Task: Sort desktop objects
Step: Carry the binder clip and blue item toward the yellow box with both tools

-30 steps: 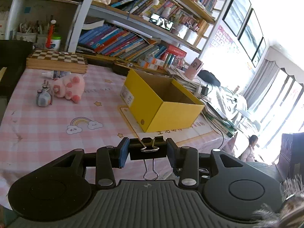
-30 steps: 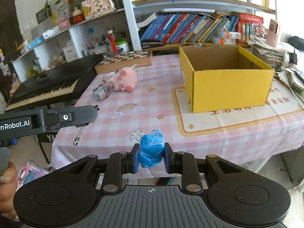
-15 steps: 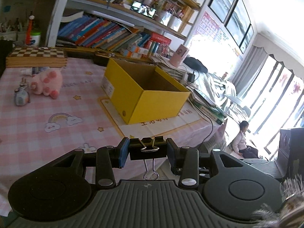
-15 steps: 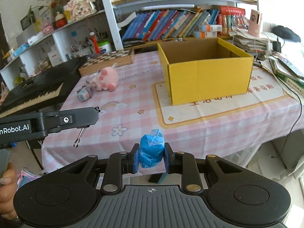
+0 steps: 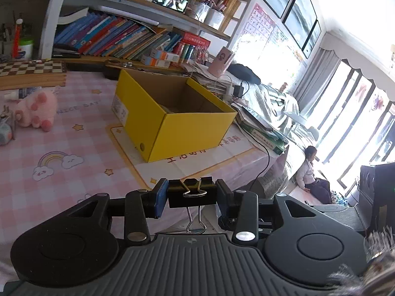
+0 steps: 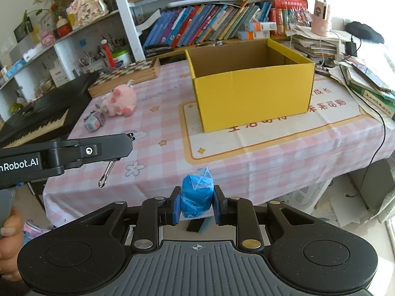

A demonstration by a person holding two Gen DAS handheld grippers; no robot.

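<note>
Left gripper (image 5: 192, 198): clamped across the black body of a binder clip (image 5: 191, 193); wire handles hang down below the pads. Held off the near table edge, well short of the box.
Right gripper (image 6: 196, 206): closed on a blue wrapped lump (image 6: 196, 196), pads on its two flanks, crinkled top poking above them. Also off the near edge.
Binder clip, handling: judged light, stiff steel, smooth-sided. Grip on the flat body looks sound; the loose wire loops may swing or snag a box wall on release.
Blue lump, handling: judged light and soft, wrapper looks like thin film, likely slick. A hard squeeze would deform it. Mid-body hold, as now, seems best.
Yellow box (image 6: 249, 98): open-topped, sits on a printed mat (image 6: 271, 138) toward the right of the table. Inside mostly hidden from both views; some paper-like item shows at the bottom in the left wrist view.
Left on table: pink plush (image 6: 121, 101) and small grey toy (image 6: 93, 123), just beside each other, well apart from the box; chessboard (image 6: 126, 74) behind them.
Edges: the box's near wall stands tall, so both loads need to clear its rim before letting go. Tablecloth (image 6: 160, 167) hangs over the near edge.
Open room: bare cloth between grippers and box; approach from the front looks free. Paper stacks (image 6: 365, 83) and a cable crowd the right side. Keyboard (image 6: 37, 113) flanks the left.
Spacing: in the right wrist view the left gripper sits off to the left, apart; entering the box together could crowd them.
</note>
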